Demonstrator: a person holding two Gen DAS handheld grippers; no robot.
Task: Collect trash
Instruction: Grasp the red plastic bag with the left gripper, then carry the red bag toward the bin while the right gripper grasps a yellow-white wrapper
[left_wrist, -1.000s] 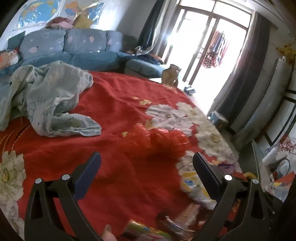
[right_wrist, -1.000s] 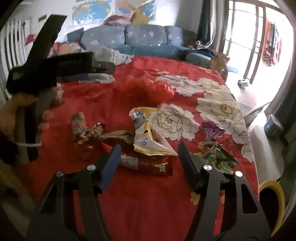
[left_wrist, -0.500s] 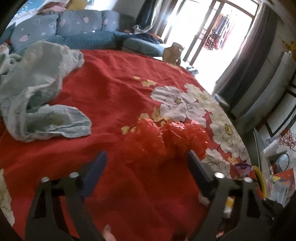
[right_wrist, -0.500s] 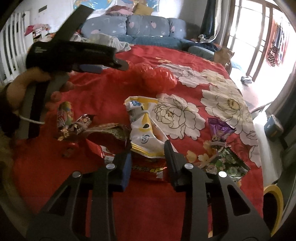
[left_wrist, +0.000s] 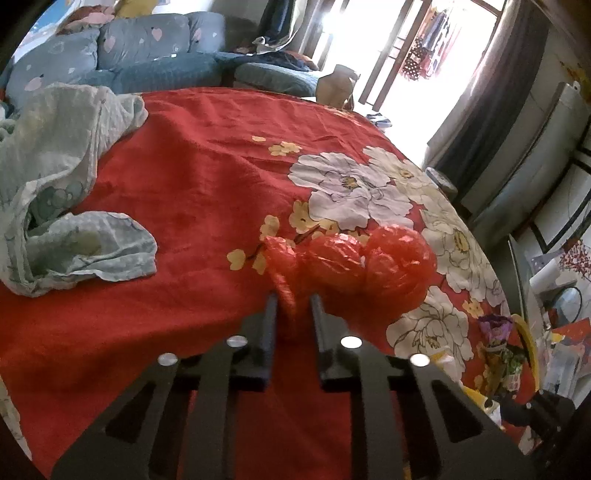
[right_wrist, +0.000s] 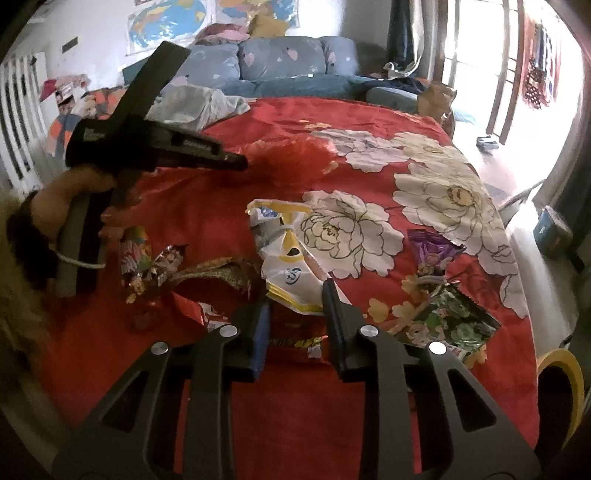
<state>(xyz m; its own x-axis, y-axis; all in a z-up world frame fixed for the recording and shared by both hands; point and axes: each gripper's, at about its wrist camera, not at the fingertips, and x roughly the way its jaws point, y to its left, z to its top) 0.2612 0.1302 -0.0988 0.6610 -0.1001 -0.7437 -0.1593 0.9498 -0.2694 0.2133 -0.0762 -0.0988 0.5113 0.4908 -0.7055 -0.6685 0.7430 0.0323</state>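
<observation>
left tongs (left_wrist: 291, 301): narrowed, now clamped on red bag (left_wrist: 354, 266) | right tongs (right_wrist: 295, 295): closed on red wrapper (right_wrist: 295, 341)

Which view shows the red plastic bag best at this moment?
The left wrist view: the red plastic bag fills mid-frame, crumpled on the bedspread, its near end between the left claw fingers. In the right wrist view it is barely discernible, hidden behind that claw and lost against the red cloth.

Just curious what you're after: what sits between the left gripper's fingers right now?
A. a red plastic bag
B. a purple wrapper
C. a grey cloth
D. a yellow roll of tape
A: in the left wrist view, the left gripper has its fingers closed narrowly around a twisted end of the red bag.
</observation>
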